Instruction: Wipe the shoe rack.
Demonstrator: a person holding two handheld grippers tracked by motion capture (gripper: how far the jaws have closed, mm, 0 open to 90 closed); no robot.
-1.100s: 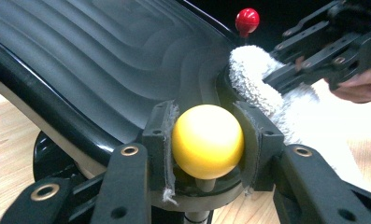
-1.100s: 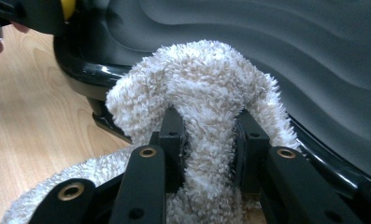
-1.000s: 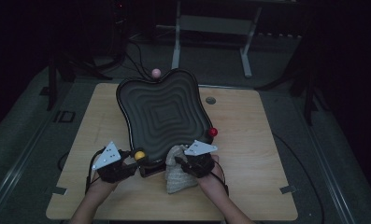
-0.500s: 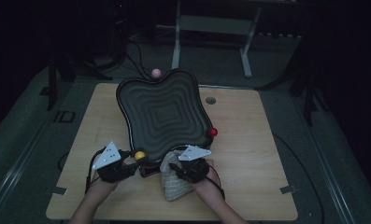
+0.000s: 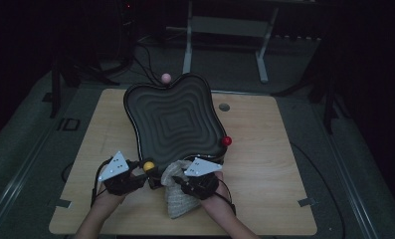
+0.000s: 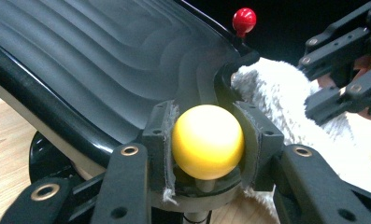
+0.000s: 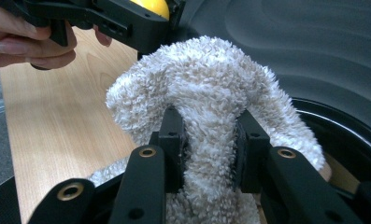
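1. Since a second ago, your right gripper (image 5: pixel 182 180) has slid left with the cloth (image 7: pixel 211 93) toward the tray's (image 5: pixel 175 119) near edge.
2. Your right gripper is clamped on a fold of the cloth, which lies on the counter (image 5: pixel 264 164) against the tray.
3. Your left gripper (image 6: pixel 206 140) holds the yellow knob (image 6: pixel 207 140).
4. Soft, light and floppy; grip bunched folds.

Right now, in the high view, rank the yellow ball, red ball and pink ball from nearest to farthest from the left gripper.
1. Yellow ball: between the left gripper jaws.
2. Red ball: at the tray's right edge.
3. Pink ball: behind the tray's far rim.
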